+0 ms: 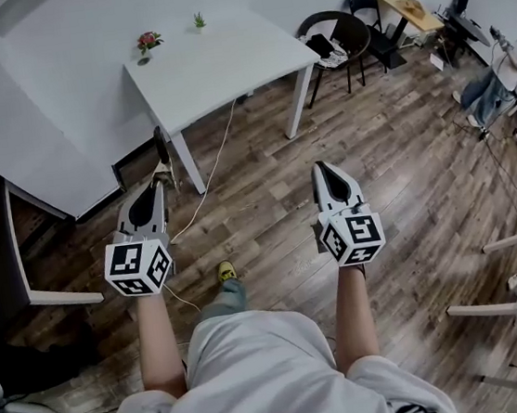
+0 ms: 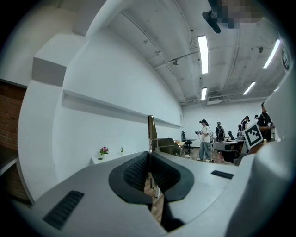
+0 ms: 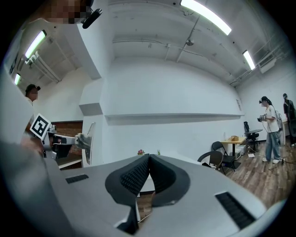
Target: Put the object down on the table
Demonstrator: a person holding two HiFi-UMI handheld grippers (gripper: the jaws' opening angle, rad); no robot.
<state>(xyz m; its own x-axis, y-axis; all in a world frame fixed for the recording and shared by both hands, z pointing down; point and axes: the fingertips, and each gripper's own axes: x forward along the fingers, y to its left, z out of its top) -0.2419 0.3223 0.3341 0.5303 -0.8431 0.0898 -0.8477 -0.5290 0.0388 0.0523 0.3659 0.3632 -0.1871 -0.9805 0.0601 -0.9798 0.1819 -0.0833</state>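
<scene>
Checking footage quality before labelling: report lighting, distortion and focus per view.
Head view: evenly lit and sharp, out to the white table. Left gripper view: fisheye, dark corners, ceiling lights blown out. Right gripper view: same fisheye, wall ledge curved, dark corners.

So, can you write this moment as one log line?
left gripper: shut, empty | right gripper: shut, empty | white table: ahead, both grippers short of it

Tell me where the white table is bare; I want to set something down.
The white table is bare from its near edge up to the pink flowers and small green plant by the wall; only that far strip is occupied.
</scene>
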